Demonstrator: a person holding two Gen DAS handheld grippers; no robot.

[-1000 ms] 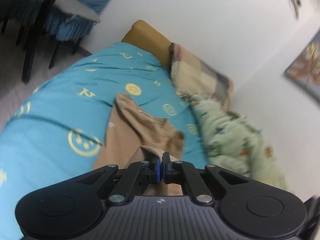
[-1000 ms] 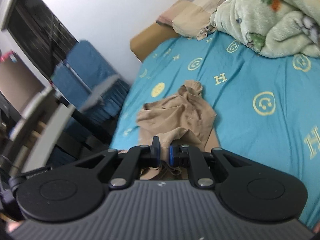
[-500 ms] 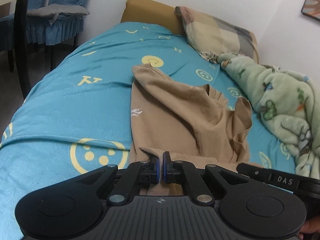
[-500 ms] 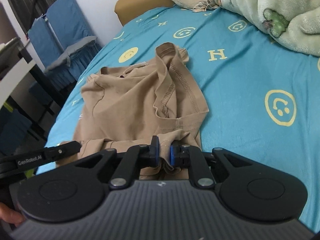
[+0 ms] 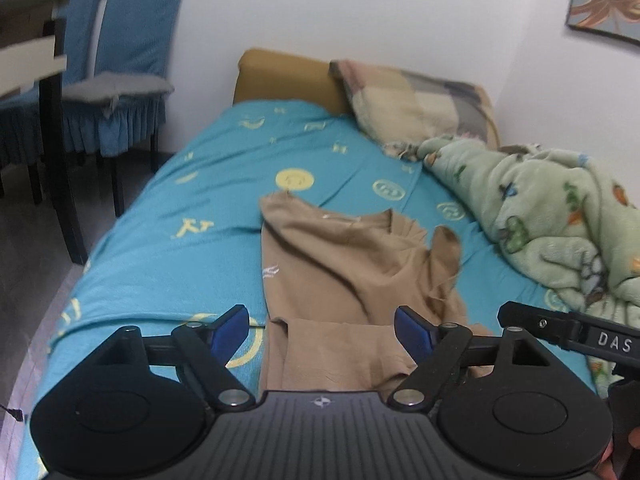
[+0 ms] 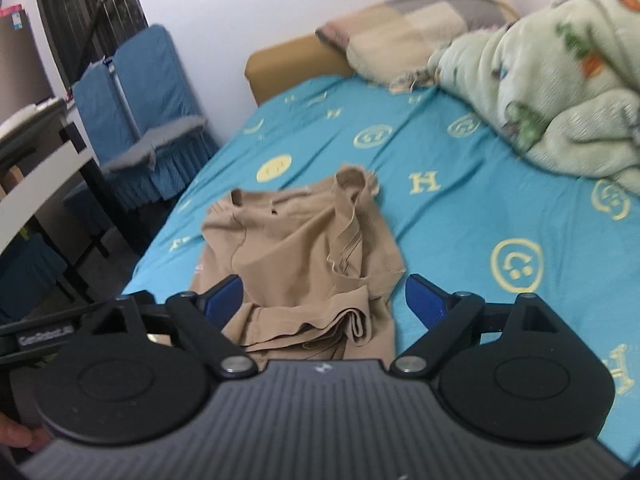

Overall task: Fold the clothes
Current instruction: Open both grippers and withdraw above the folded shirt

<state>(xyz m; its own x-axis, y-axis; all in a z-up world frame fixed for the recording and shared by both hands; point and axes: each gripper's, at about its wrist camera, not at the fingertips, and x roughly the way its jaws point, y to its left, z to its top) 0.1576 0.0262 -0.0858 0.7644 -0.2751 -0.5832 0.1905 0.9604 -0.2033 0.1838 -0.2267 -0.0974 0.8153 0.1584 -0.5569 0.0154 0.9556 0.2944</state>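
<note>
A tan garment (image 5: 344,276) lies crumpled on the teal bed sheet (image 5: 192,208), its near hem folded over toward me. My left gripper (image 5: 322,326) hangs over that near hem with its jaws opening wide; the cloth lies below the gap and the blue pads (image 5: 230,326) do not press on it. In the right wrist view the same tan garment (image 6: 296,256) shows its bunched hem layers under my right gripper (image 6: 324,298), whose jaws are also opening, with the pads clear of the cloth. Each view catches the other gripper's side at its edge.
A green patterned blanket (image 5: 552,216) is heaped on the bed's right side, with a checked pillow (image 5: 412,100) and a mustard headboard (image 5: 284,76) at the far end. Blue covered chairs (image 5: 120,80) and a dark table leg (image 5: 60,160) stand left of the bed.
Both grippers were shut on the garment's near hem and now stand wide apart, the hem dropped onto the bed. Both views rolled level and the garment settled flatter.
</note>
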